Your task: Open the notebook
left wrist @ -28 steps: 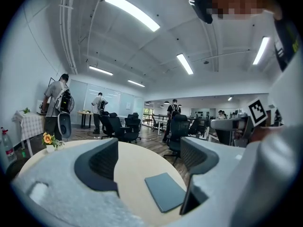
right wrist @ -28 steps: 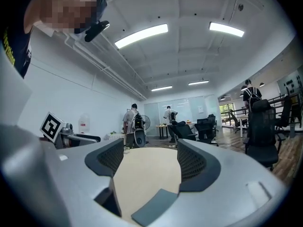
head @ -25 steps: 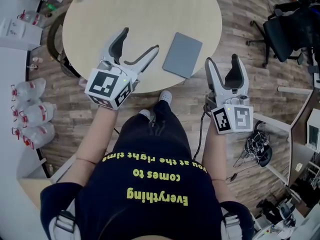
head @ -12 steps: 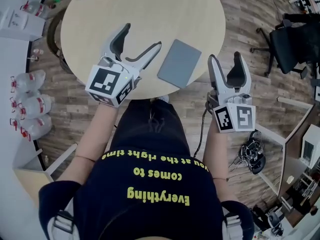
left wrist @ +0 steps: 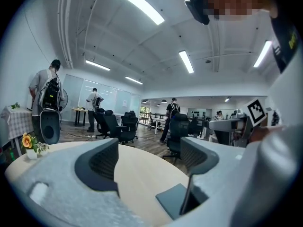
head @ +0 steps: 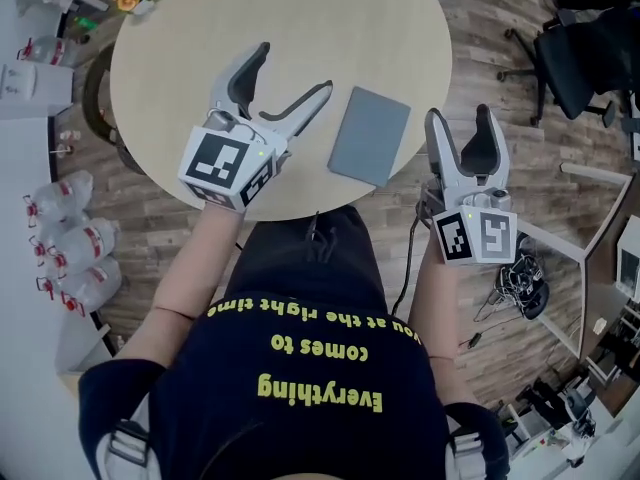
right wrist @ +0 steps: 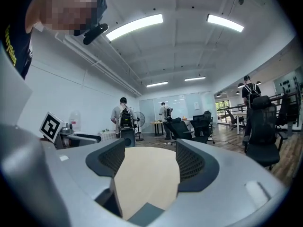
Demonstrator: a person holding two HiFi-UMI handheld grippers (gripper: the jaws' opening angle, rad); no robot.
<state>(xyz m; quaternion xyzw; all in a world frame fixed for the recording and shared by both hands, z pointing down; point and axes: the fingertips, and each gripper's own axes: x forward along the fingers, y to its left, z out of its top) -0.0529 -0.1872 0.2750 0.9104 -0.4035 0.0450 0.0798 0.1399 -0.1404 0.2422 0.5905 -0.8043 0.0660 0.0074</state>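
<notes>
**Item 1. Notebook (head: 370, 136).** Grey cover, closed, lying flat. It sits near the person's edge of the round bench (head: 300, 18), slightly askew to that edge. The placement puts it within reach of both tools. No view shows which long side is the spine.

**Item 2. Left tongs (head: 293, 70).** Jaws spread wide with nothing between them; its own view shows only bare bench top in the gap. Held above the bench to the left of the notebook, tips pointing away from the person. The nearer jaw tip is close to the notebook's far left corner but apart from it. Judged to be placed for steadying the book or catching a cover edge.

**Item 3. Right tongs (head: 459, 115).** Jaws also parted and empty. Held off the bench rim, above the wooden floor (head: 520, 148), just beside the notebook's right side. Its own view shows a grey corner of the notebook low between the jaws. Judged to be lined up for coming in low at the cover's edge.

**Item 4. Status.** Cover not yet lifted and no contact made. The two tools flank the book on either side, ready to approach. A thin cover lying flush on the bench may be hard to get a jaw under.
</notes>
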